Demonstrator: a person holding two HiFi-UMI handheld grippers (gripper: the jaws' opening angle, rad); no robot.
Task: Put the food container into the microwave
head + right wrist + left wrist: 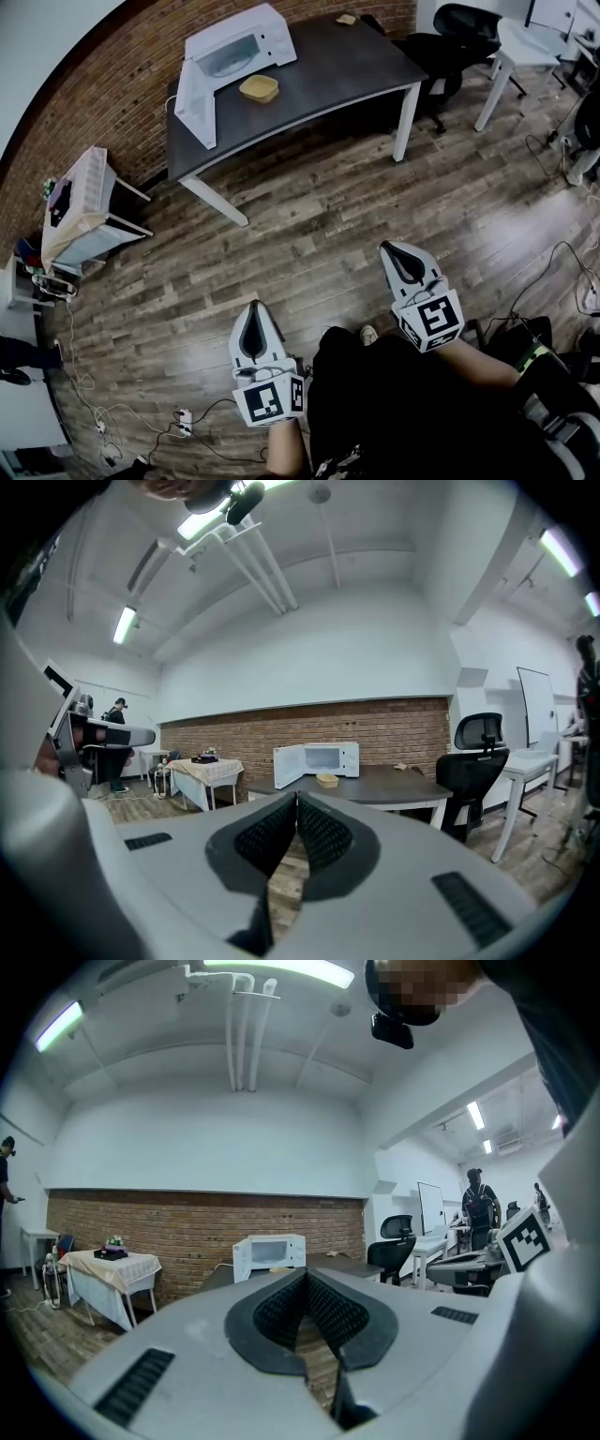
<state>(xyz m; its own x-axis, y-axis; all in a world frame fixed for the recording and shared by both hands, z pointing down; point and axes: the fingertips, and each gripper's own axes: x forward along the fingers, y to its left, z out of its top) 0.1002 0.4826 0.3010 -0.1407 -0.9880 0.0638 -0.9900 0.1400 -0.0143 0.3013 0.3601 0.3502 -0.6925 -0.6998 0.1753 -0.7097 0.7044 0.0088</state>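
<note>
The yellow food container [260, 88] sits on the dark table [347, 66], just in front of the white microwave [239, 47]. The microwave's door [195, 105] hangs open to the left. Both grippers are far from the table, low over the wooden floor near the person's legs. My left gripper [253, 307] is shut with nothing in it, and my right gripper [394, 247] is shut and empty too. The right gripper view shows the container [327, 780] and the microwave [323, 758] beyond the gripper [296, 800]. The left gripper view shows the microwave [270, 1254] past the gripper [305, 1275].
Black office chairs [459, 37] and a white desk [525, 47] stand right of the table. A small cloth-covered table [80, 202] stands at the left by the brick wall. Cables and a power strip [183, 419] lie on the floor. A person [478, 1199] stands in the background.
</note>
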